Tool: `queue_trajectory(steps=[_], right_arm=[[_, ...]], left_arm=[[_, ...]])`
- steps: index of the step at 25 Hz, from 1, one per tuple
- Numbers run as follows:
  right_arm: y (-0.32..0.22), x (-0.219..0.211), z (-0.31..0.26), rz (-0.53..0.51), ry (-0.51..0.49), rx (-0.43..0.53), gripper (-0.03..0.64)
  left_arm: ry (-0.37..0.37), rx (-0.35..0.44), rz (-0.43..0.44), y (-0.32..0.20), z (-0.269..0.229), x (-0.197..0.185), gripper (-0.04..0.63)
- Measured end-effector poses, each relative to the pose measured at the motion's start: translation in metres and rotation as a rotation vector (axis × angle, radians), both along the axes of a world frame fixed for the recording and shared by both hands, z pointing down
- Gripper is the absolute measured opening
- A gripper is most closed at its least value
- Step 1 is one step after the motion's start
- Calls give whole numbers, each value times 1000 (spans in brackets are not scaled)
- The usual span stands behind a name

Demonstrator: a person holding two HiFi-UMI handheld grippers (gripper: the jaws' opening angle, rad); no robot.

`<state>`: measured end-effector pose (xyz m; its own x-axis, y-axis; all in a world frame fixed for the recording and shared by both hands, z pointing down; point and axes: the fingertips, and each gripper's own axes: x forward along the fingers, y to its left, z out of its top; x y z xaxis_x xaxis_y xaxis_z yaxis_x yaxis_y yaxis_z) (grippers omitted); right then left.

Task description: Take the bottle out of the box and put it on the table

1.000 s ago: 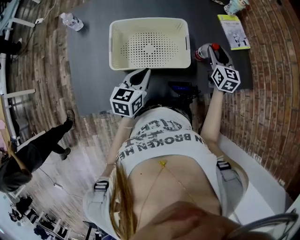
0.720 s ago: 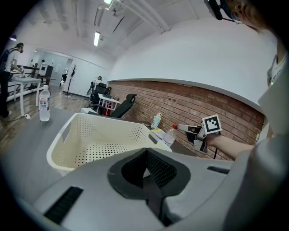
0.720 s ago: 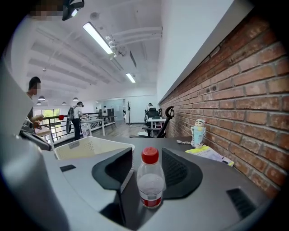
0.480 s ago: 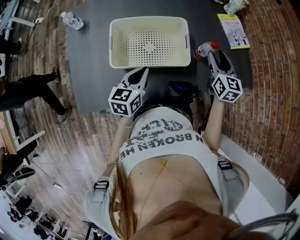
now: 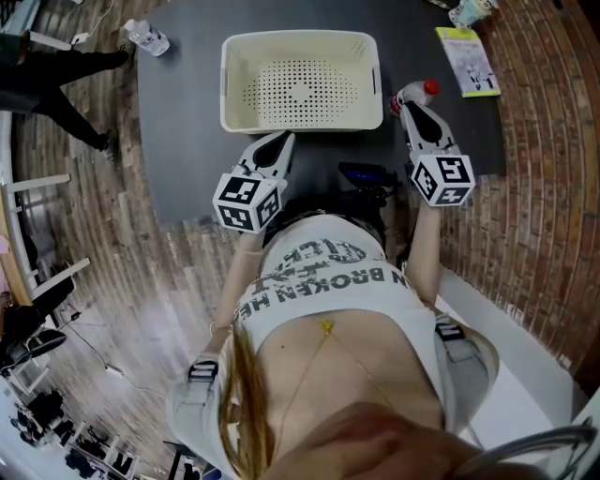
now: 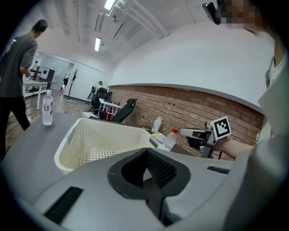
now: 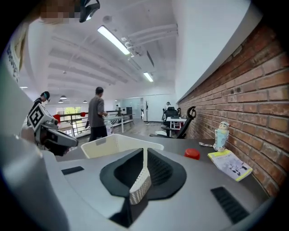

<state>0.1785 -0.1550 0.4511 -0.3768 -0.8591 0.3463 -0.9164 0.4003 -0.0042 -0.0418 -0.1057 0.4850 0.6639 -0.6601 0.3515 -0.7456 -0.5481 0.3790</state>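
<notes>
We see the bottle [image 5: 410, 96] upright on the desk [image 5: 187, 141], between the box [image 5: 300, 120] and the desk's right edge, just ahead of our right gripper [image 7: 144, 155], whose jaws have just closed on nothing; the left gripper [image 6: 146, 155] is clamped empty, farther off.

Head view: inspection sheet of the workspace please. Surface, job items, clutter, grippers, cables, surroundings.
surface: dark table, wood floor around it.
job's things: basket empty; red-capped bottle upright on the table right of it.
clutter: second bottle at the table's far left corner; booklet; figurine.
grippers: left gripper shut, empty; right gripper jaws have just been closing, now together, nothing between them.
cables: one thin cable on the floor.
surroundings: brick wall; person at far left.
</notes>
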Motion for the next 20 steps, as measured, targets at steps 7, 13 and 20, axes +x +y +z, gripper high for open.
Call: queue_trajectory(steps=[7,13,20], right_arm=[[13,-74,11,-201,-52,-42,9],[25,-136,-1,-367,-115,34,9],[33,-173,-36,-478,-152,173,9]], left_arm=[[14,34,11,-1,-7,6,3],[28,62,10,-4,-16,11,3],[48,144,-3,-8,-44,9,3]])
